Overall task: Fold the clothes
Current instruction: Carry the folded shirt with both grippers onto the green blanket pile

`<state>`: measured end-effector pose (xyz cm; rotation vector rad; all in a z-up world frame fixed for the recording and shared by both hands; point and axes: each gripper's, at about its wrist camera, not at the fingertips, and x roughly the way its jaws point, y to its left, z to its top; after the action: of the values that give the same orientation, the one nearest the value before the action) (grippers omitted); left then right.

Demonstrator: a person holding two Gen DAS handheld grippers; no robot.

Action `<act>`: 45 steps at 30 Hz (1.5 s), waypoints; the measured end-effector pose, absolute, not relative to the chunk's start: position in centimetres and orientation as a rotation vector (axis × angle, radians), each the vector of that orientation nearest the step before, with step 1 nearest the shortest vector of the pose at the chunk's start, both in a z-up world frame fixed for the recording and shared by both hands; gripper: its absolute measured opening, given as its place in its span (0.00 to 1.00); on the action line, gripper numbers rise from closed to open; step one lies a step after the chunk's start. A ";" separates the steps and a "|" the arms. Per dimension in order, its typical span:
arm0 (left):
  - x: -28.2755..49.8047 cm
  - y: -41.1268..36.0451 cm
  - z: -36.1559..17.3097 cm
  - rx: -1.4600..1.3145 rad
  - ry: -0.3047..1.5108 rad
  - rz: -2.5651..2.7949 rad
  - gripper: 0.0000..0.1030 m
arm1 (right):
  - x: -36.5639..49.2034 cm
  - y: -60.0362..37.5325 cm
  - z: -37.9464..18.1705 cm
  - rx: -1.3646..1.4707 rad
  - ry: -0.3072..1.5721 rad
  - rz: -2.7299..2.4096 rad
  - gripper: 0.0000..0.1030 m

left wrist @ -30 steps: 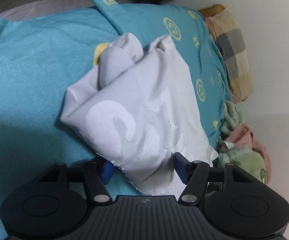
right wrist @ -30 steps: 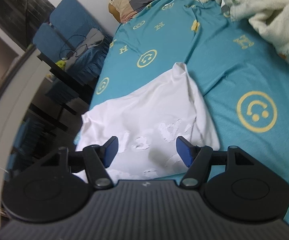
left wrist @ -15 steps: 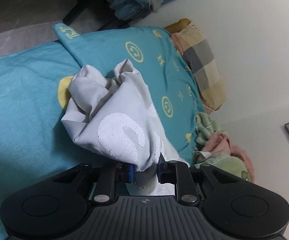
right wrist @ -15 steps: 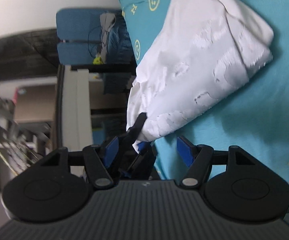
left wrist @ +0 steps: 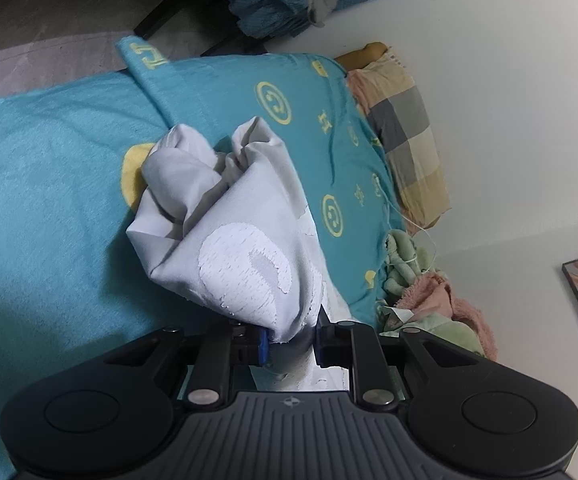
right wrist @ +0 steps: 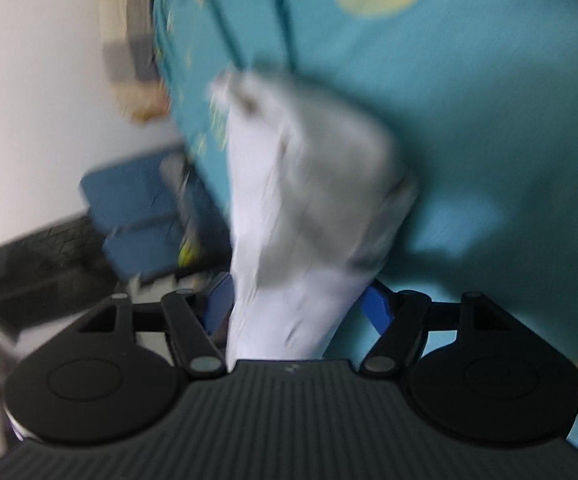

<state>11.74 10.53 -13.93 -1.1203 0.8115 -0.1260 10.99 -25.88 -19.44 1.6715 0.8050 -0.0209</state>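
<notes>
Left wrist view: the left gripper point(left wrist: 291, 340) is pinched narrow on the hem of a bunched white T-shirt point(left wrist: 233, 232) at frame centre, over the teal bedsheet point(left wrist: 49, 208). A checked pillow point(left wrist: 405, 128) lies upper right.

Right wrist view, blurred: the right gripper point(right wrist: 297, 312) stands wide, the T-shirt point(right wrist: 309, 200) hanging between its fingers; whether they grip it I cannot tell.

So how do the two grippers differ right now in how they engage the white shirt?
The left gripper has its jaws closed tight on a hem of the white shirt; the right gripper has jaws spread wide, with cloth passing loosely between. The left view is sharp, the right motion-blurred. Both face the same shirt over the teal bedsheet.
</notes>
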 end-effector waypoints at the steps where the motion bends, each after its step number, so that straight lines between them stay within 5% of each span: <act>1: 11.8 10.7 -14.3 -1.138 0.826 -0.117 0.21 | 10.6 -26.3 -19.5 1.674 0.782 -0.060 0.69; 9: 12.2 11.4 -16.6 -1.221 0.890 -0.058 0.31 | 11.5 -25.4 -18.8 1.536 0.801 -0.056 0.62; 12: 12.4 11.3 -17.5 -1.228 0.941 -0.034 0.60 | 11.9 -25.3 -18.7 1.493 0.813 -0.067 0.44; 13: 12.5 11.3 -17.8 -1.235 0.958 -0.029 0.62 | 12.0 -25.2 -18.6 1.479 0.817 -0.071 0.40; 20: 12.6 12.8 -18.2 -1.260 0.904 0.049 0.60 | 12.3 -25.7 -17.9 1.424 0.771 -0.030 0.23; 28: 12.1 13.2 -16.2 -1.229 0.831 0.006 0.26 | 11.6 -25.6 -15.4 1.351 0.715 0.010 0.19; 39: 9.9 7.4 -4.5 -1.108 0.835 -0.143 0.22 | 5.6 -28.7 -7.9 1.375 0.552 -0.017 0.19; 45: 15.3 -3.5 4.5 -1.069 0.809 -0.294 0.21 | 6.7 -36.4 0.4 1.310 0.375 -0.022 0.19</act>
<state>15.34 -3.47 4.50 -1.0692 0.8086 -0.2941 6.71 -36.36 0.36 1.3101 0.3748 -0.0219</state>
